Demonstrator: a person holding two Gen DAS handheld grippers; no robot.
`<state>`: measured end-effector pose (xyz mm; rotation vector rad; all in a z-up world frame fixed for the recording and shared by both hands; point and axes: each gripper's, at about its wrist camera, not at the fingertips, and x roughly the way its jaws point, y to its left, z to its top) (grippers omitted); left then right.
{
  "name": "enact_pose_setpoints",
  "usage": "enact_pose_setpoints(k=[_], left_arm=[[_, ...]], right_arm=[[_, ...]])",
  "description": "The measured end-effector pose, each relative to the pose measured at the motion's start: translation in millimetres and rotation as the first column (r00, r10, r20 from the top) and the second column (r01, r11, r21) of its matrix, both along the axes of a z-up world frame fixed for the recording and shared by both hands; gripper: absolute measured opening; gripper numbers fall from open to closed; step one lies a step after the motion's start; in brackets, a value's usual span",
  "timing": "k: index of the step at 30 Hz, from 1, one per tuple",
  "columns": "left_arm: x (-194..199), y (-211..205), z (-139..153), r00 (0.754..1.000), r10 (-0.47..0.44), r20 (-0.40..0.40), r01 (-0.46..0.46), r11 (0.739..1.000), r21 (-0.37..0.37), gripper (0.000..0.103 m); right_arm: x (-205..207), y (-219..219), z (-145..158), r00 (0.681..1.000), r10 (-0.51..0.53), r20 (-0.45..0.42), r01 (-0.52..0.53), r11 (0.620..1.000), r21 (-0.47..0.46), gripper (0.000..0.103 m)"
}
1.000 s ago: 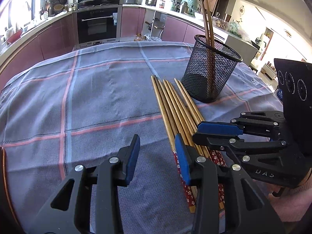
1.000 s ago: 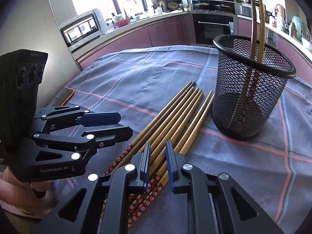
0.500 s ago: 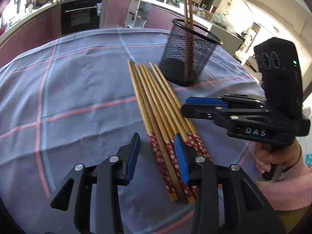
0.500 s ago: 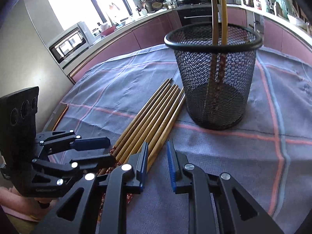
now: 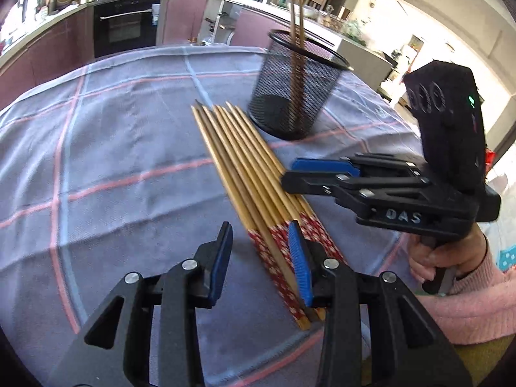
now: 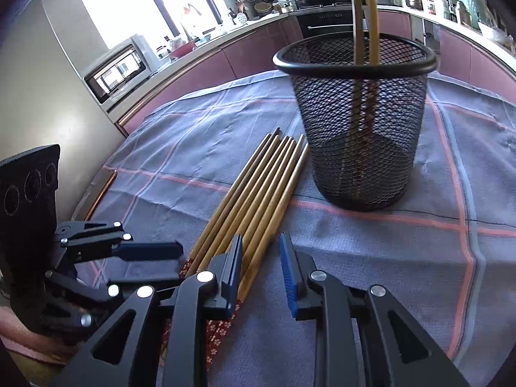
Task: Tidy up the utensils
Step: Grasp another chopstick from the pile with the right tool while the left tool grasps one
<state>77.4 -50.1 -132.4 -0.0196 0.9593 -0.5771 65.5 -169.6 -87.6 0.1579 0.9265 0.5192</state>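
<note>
Several wooden chopsticks (image 5: 245,167) with red patterned ends lie side by side on the blue checked cloth; they also show in the right wrist view (image 6: 258,200). A black mesh holder (image 5: 296,96) stands just beyond their tips with two chopsticks (image 6: 362,32) upright in it; the holder fills the upper right wrist view (image 6: 361,122). My left gripper (image 5: 261,251) is open and empty, low over the red ends. My right gripper (image 6: 261,264) is open and empty beside the bundle's right edge; it shows in the left wrist view (image 5: 290,177).
The cloth-covered table (image 5: 96,161) spreads left of the chopsticks. Kitchen counters, an oven (image 5: 124,25) and a microwave (image 6: 116,71) stand behind. The table's wooden edge (image 6: 100,190) shows at left in the right wrist view.
Both grippers have moved forward along the chopsticks toward the holder. The right gripper's jaws have opened a little wider. The chopsticks and holder have not moved.
</note>
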Motion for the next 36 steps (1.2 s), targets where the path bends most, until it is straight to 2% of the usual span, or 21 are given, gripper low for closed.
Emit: enact_pose_setpoints(k=[9,31,36], left_arm=[[33.3,5.3,-2.0,0.997,0.077,0.01,-0.077,0.996,0.051,0.03],[52.3,-2.3,-6.1,0.997,0.072,0.032,-0.075,0.992,0.098,0.032],[54.2,-3.2,-6.4,0.996,0.077,0.04,-0.081,0.99,0.114,0.028]], right_arm=[[7.2,4.2,1.5,0.999,-0.024,0.029,0.025,0.998,-0.061,0.022],[15.3,3.8,0.6,0.999,-0.029,0.043,0.033,0.995,-0.094,0.023],[16.1,3.3,0.5,0.999,-0.024,0.043,0.028,0.994,-0.104,0.022]])
